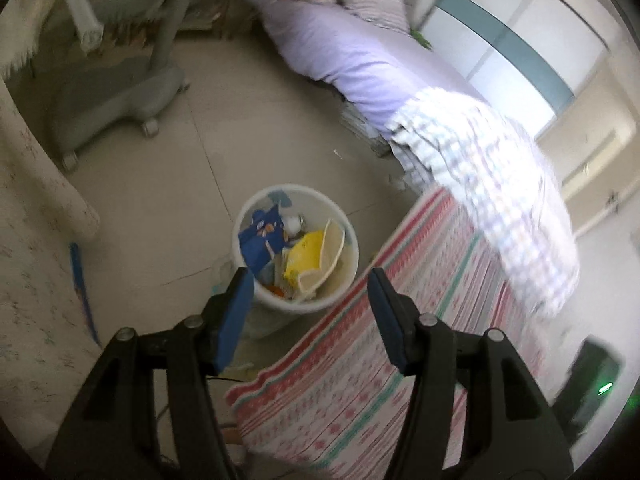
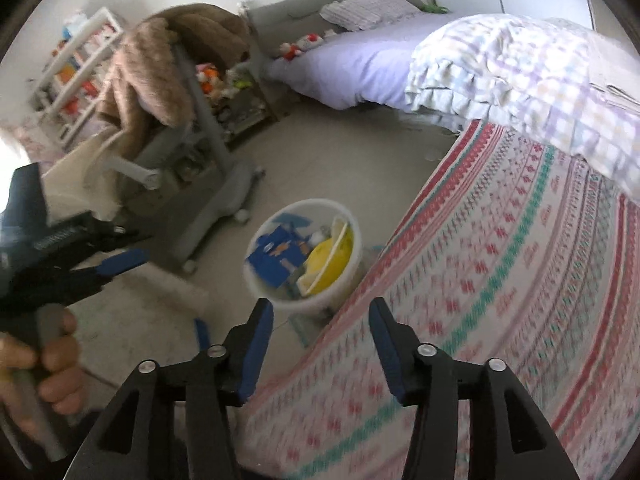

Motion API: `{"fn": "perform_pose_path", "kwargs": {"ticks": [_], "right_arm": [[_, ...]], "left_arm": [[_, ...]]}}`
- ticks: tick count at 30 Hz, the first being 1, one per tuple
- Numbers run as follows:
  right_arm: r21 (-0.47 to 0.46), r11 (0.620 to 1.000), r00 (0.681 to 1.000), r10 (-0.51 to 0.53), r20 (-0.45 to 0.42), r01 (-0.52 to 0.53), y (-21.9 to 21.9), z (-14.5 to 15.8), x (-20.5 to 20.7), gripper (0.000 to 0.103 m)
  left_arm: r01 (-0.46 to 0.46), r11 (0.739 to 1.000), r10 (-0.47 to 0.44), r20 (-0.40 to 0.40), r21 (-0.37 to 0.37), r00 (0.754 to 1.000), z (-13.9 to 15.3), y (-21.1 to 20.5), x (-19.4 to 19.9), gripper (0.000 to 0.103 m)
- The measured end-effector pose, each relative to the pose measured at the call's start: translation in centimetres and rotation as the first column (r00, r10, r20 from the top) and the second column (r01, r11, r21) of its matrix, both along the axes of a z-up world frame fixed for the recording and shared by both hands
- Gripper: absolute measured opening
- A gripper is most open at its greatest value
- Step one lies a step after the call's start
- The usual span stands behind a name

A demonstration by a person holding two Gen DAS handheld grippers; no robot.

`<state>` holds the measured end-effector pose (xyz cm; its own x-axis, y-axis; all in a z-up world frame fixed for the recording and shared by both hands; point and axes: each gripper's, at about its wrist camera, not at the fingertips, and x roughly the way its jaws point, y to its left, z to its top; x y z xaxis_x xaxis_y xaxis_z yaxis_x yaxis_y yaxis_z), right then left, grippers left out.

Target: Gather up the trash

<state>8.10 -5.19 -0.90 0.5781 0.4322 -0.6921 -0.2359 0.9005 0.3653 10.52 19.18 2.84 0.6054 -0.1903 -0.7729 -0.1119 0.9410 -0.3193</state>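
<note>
A white trash bin (image 1: pixel 348 240) (image 2: pixel 260 286) stands on the tiled floor beside the bed. Inside it lie a blue wrapper (image 1: pixel 258 240) (image 2: pixel 276 258), a yellow bag (image 1: pixel 306 254) (image 2: pixel 332 260) and a cream piece. My left gripper (image 1: pixel 310 276) hovers above the bin's near rim, open, with nothing between its blue pads. The right gripper (image 2: pixel 322 306) hangs open and empty over the bin's near edge and the bed corner. In the right wrist view the left gripper (image 2: pixel 120 266) shows at the left edge, held by a hand (image 2: pixel 52 364).
A red, green and white patterned blanket (image 1: pixel 360 380) (image 2: pixel 500 300) covers the bed's near corner right of the bin. A checked quilt (image 1: pixel 500 184) and a lilac sheet (image 1: pixel 340 52) lie further back. A grey wheeled chair (image 1: pixel 120 92) (image 2: pixel 208 168) stands left. A blue pen (image 1: pixel 82 284) lies on the floor.
</note>
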Motion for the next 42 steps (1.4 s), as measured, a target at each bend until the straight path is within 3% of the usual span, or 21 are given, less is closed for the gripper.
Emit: {"fn": "perform_pose_path", "kwargs": {"ticks": [4, 8, 10, 15, 20, 27, 31, 42], "right_arm": [[-0.014, 1.0, 0.999, 0.015, 0.033, -0.015, -1.2, 0.8, -4.3, 0.058], [-0.045, 0.999, 0.999, -0.002, 0.037, 0.003, -2.5, 1.7, -6.8, 0.058], [-0.041, 0.999, 0.998, -0.003, 0.058, 0.005, -3.3, 2.4, -8.2, 0.061], [-0.024, 0.996, 0.985, -0.079, 0.152, 0.084, -6.7, 2.6, -12.6, 0.074], [0.0, 0.997, 0.983, -0.081, 0.162, 0.082, -7.4, 1.6, -12.9, 0.075], [-0.022, 0.998, 0.97, -0.053, 0.236, 0.06, -6.2, 2.2, -14.0, 0.075], [-0.044, 0.997, 0.964, -0.052, 0.262, 0.066, -6.0, 2.4, -14.3, 0.075], [-0.04, 0.998, 0.966, -0.044, 0.256, 0.056, -5.5, 1.8, -14.1, 0.076]], "left_arm": [[0.022, 0.989, -0.029, 0.047, 0.143, 0.998, 0.2, -3.3, -4.0, 0.074], [0.071, 0.961, -0.101, 0.1, 0.269, 0.99, 0.6, -7.0, -7.6, 0.085], [0.065, 0.952, -0.103, 0.111, 0.298, 0.988, 0.3, -7.9, -8.8, 0.087], [0.078, 0.946, -0.12, 0.119, 0.315, 0.986, -0.1, -9.9, -11.1, 0.087], [0.052, 0.919, -0.135, 0.186, 0.39, 0.973, 0.7, -11.5, -12.5, 0.088], [0.009, 0.914, -0.127, 0.266, 0.406, 0.955, 1.9, -11.8, -14.2, 0.089], [-0.026, 0.915, -0.11, 0.31, 0.403, 0.944, 2.5, -11.6, -14.7, 0.095], [-0.054, 0.897, -0.085, 0.293, 0.438, 0.952, 2.1, -12.0, -14.5, 0.096]]}}
